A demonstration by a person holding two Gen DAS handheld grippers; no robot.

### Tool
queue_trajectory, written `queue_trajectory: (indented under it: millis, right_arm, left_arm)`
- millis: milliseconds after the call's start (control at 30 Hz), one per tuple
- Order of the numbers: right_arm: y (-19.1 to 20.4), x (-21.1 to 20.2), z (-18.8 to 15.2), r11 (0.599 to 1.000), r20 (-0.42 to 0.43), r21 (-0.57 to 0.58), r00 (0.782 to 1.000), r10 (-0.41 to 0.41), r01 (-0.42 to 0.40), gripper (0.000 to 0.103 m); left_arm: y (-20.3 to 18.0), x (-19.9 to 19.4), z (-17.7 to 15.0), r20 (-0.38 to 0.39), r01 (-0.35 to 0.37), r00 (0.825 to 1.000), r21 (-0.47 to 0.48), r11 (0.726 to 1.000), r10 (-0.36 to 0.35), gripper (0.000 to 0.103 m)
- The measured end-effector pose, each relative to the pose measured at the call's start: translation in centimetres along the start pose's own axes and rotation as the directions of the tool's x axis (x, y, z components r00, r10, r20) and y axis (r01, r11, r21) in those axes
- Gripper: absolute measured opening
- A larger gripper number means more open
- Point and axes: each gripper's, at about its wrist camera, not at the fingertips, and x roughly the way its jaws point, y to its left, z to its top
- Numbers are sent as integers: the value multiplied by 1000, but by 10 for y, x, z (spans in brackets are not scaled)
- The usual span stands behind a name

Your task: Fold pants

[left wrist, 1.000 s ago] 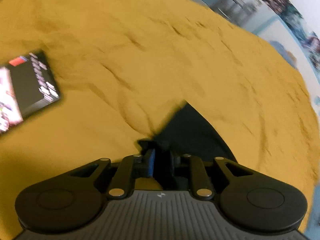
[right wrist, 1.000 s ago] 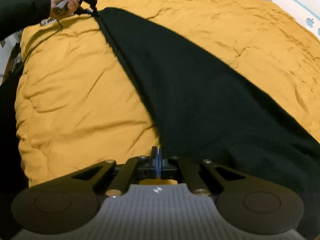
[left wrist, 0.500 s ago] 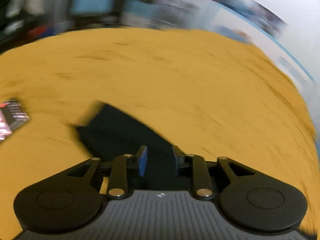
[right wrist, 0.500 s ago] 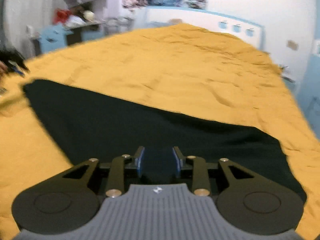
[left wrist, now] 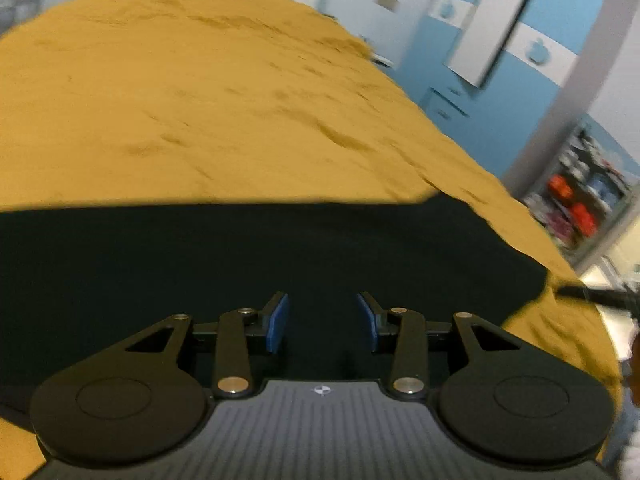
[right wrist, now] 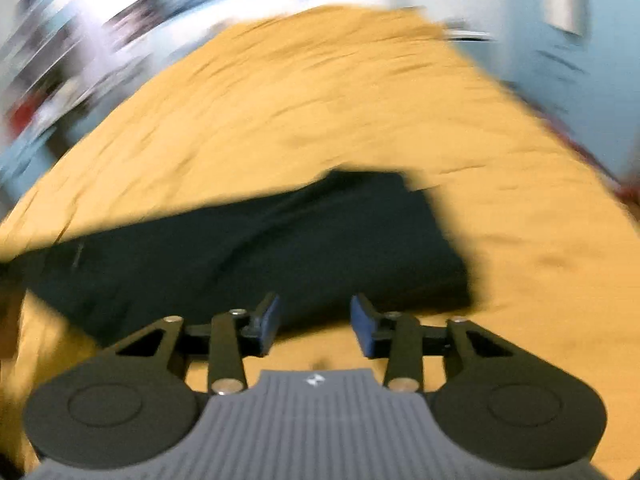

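My left tool (left wrist: 322, 322) hangs with jaws apart over the black pants (left wrist: 240, 256), gripping nothing. My right tool (right wrist: 315, 322) is likewise spread and empty. The pants lie flat across the yellow bed (left wrist: 180, 92). I judge one fold laid; next I must pick an end and bring it over.

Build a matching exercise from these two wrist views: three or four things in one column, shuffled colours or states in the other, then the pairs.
Things:
1. pants
2. bedspread
3. left claw
4. finger pads

Colours or states:
A. blue
B. mustard yellow
C. open, holding nothing
D. black, lying flat

Pairs: 1-D, 2-B, 3-C, 4-A
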Motion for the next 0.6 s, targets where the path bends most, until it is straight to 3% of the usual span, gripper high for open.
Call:
queue_trajectory:
  millis: [67, 133, 233, 333, 467, 600]
  right_arm:
    - [-29, 4, 6, 994, 24, 98, 999, -48, 46, 43]
    - [-46, 14, 12, 991, 35, 130, 999, -26, 21, 43]
    - [-58, 41, 26, 993, 7, 100, 998, 57, -57, 44]
    - [-72, 67, 35, 985, -94, 125, 987, 130, -117, 43]
    - [-70, 65, 33, 989, -126, 87, 984, 126, -116, 0]
    - [-71, 37, 31, 985, -73, 90, 986, 153, -146, 0]
  left_arm:
    - [-6, 19, -10, -68, 17, 998, -4, 1000, -17, 48]
    - [-7, 36, -20, -131, 16, 991, 1, 1000, -15, 48]
    - [-13, 35, -36, -93, -5, 996, 68, 998, 11, 48]
    - [-15, 33, -29, -108, 10, 994, 25, 1000, -7, 48]
    - [-5, 27, -32, -122, 35, 992, -39, 999, -40, 48]
    - [-6, 30, -34, -115, 24, 993, -50, 998, -30, 48]
